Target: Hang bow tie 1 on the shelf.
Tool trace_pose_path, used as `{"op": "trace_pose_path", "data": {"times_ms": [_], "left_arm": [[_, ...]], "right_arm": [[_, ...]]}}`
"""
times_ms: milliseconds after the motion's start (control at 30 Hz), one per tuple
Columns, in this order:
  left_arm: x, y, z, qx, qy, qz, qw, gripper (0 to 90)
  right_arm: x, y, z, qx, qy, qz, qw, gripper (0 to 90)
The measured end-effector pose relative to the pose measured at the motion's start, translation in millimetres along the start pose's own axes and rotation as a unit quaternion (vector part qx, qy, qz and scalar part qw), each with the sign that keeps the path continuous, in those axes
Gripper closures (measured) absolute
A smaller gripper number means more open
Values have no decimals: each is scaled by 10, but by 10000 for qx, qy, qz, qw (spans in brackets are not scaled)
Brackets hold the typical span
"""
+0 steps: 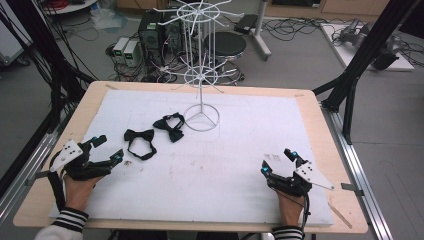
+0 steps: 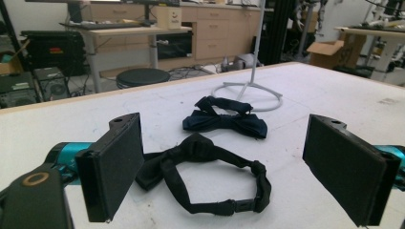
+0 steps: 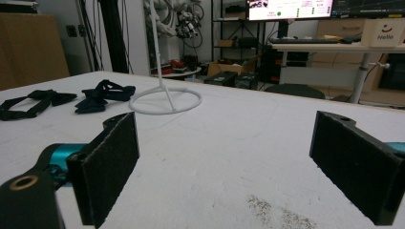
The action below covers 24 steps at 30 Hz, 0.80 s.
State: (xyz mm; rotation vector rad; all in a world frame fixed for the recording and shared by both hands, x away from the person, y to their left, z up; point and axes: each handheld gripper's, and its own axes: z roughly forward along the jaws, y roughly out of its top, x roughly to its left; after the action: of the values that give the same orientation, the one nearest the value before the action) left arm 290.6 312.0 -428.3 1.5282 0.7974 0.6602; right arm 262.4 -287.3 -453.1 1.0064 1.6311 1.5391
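Observation:
Two black bow ties lie on the white mat [image 1: 240, 145]. The nearer bow tie [image 1: 139, 141] [image 2: 200, 171] has its strap spread in a loop; the farther bow tie [image 1: 170, 126] [image 2: 224, 121] lies beside the ring base of a white wire rack [image 1: 201, 70] [image 2: 248, 93] [image 3: 165, 98]. My left gripper [image 1: 108, 148] [image 2: 239, 174] rests open at the mat's left, jaws aimed at the nearer tie, a little short of it. My right gripper [image 1: 278, 162] [image 3: 229, 167] rests open at the mat's front right, nothing between its pads. Both ties [image 3: 71, 101] lie far to its left.
The mat covers a wooden table [image 1: 87, 105] with bare wood at its edges. Black frame posts [image 1: 350, 85] stand at the right side. Computers, a stool [image 1: 225, 45] and cables sit on the floor behind the table.

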Motion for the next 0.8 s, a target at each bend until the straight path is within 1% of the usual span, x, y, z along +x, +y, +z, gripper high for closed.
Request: {"op": "trace_pose_path", "data": {"times_ms": [33, 133, 167, 200, 267, 300, 333, 367, 400, 433, 467, 500, 533, 700, 767, 800], "left_arm": [[2, 26, 9, 0, -32, 37, 10000, 142], [7, 110, 46, 98, -159, 181, 9997, 142], [8, 158, 77, 192, -232, 279, 9992, 142], [8, 158, 77, 192, -232, 279, 9992, 142], [13, 222, 124, 309, -331, 422, 9981, 142], [13, 281, 174, 427, -410, 539, 9968, 143], [13, 281, 174, 427, -410, 539, 9968, 143], [14, 305, 197, 474, -465, 578, 9961, 142], [18, 369, 252, 583, -565, 703, 9942, 143], [18, 369, 252, 583, -565, 703, 9942, 143], [16, 398, 281, 624, -618, 735, 9934, 143], [16, 435, 317, 686, -703, 791, 9920, 143], [12, 456, 340, 716, -736, 817, 9914, 143], [-6, 586, 506, 960, -1020, 1042, 9846, 143], [-10, 618, 562, 1048, -1099, 1090, 9824, 146], [-7, 634, 609, 1128, -1172, 1114, 9804, 147]], "right_arm": [[0, 0, 0, -9, 2, -1, 10000, 90], [-1, 0, 1, -10, -11, -19, 10000, 90], [-2, -1, 0, -8, -3, -13, 10000, 90], [-1, 0, 0, -10, -1, -3, 10000, 90], [0, 0, 0, -9, 1, 1, 10000, 90], [-1, 0, 0, -9, 0, -12, 10000, 90], [-1, 0, 0, -9, -3, -7, 10000, 90], [-1, 0, 0, -6, 0, -9, 10000, 90], [-2, -1, 1, -12, -10, -26, 10000, 90], [0, 0, 0, -7, -8, -7, 10000, 90], [0, 0, 0, -9, -6, -2, 10000, 90], [0, 0, 0, -12, -6, -3, 10000, 90], [2, 0, -1, -11, -1, 11, 10000, 90], [2, -2, -3, -26, 9, 20, 10000, 90], [2, -1, -3, -27, 7, 21, 10000, 90], [1, -2, -3, -27, 6, 22, 10000, 90]]}}
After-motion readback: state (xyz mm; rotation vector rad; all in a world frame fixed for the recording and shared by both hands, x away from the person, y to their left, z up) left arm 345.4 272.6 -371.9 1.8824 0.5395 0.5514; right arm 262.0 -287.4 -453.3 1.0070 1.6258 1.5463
